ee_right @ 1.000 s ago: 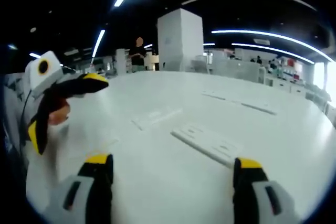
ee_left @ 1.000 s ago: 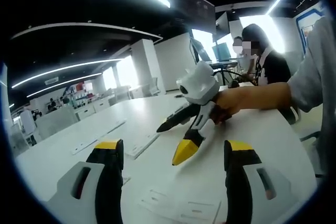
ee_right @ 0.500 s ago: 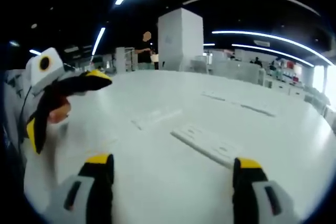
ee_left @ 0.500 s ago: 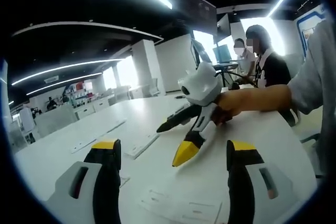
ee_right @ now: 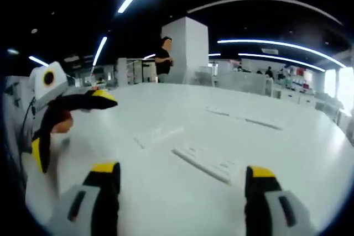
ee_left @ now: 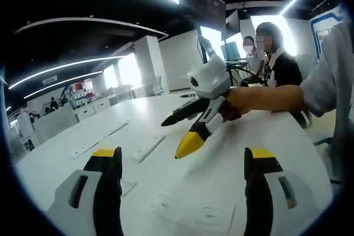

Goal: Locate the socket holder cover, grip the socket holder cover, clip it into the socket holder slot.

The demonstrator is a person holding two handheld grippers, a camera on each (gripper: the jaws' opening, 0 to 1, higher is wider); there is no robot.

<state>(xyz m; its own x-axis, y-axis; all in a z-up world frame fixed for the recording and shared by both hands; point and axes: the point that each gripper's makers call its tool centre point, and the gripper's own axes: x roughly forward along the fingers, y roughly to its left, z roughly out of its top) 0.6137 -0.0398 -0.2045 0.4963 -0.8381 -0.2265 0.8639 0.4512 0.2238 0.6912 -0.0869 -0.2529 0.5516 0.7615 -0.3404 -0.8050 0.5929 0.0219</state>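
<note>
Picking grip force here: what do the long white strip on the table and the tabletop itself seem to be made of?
The long white strip looks like moulded plastic, matte white, with raised ribs and recesses along it. The tabletop looks like smooth white laminate with a slight sheen, reflecting the ceiling lights softly; it could also be painted board.

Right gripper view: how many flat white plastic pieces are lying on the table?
4. One flat white rectangular piece lies nearest the jaws, another beyond it to the left, two thin white strips farther back. More may lie out of frame.
</note>
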